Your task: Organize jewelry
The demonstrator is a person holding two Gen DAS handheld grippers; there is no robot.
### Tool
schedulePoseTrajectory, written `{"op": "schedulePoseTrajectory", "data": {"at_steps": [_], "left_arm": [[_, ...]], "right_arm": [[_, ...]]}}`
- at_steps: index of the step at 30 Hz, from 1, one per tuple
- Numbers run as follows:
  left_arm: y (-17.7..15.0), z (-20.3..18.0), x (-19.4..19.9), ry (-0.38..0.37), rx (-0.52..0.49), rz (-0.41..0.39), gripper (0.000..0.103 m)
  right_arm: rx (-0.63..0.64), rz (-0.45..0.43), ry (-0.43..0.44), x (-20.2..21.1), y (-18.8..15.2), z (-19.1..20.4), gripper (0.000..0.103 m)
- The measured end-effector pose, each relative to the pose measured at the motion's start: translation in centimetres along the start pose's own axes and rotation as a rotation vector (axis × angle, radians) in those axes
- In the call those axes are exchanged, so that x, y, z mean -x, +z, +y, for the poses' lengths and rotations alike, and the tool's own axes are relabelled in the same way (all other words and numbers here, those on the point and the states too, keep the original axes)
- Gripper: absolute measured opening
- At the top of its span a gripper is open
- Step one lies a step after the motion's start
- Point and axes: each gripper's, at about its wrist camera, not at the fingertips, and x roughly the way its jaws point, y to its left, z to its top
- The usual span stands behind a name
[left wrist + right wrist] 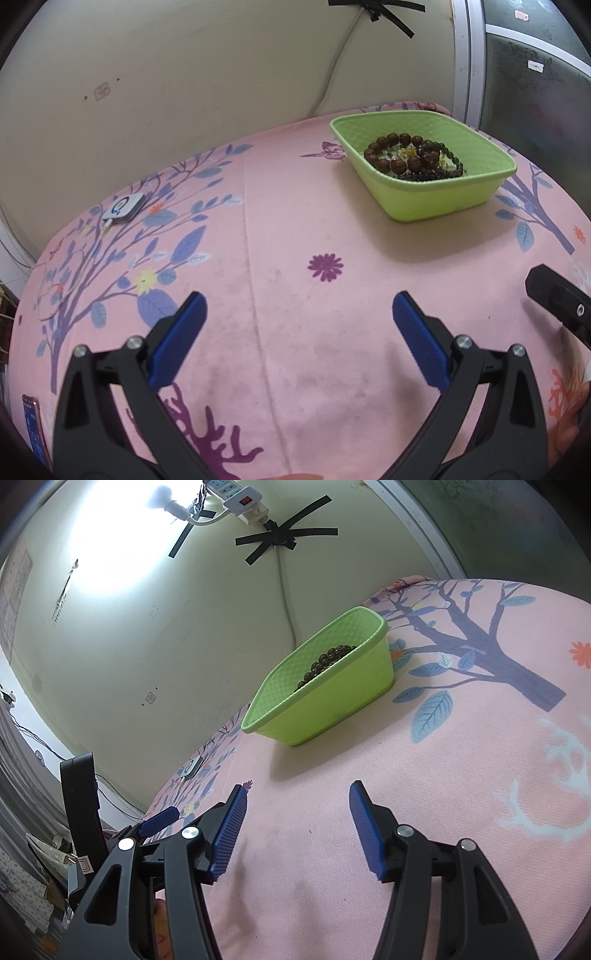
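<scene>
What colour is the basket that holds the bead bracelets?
Light green basket, with a woven-looking texture inside; the left wrist view shows it best.

Pink floral-print cloth surface; bearing green basket far right; small white device far left; phone near edge.

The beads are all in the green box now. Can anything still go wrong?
Maybe a few things.
1. The green basket sits near the far edge of the pink cloth, so a bump could push it off.
2. The bead bracelets lie piled together and could tangle.
3. The left gripper and right gripper, both with empty, open jaws, hover low over the cloth and could snag it, dragging the basket.
</scene>
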Motion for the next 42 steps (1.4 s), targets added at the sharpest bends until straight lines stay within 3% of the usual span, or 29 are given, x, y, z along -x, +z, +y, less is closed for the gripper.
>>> {"op": "schedulePoseTrajectory", "data": {"at_steps": [42], "left_arm": [[-0.38, -0.85, -1.03, -0.025, -0.033, 0.047, 0.097]], "right_arm": [[-0.033, -0.007, 0.003, -0.08, -0.09, -0.44, 0.035]]}}
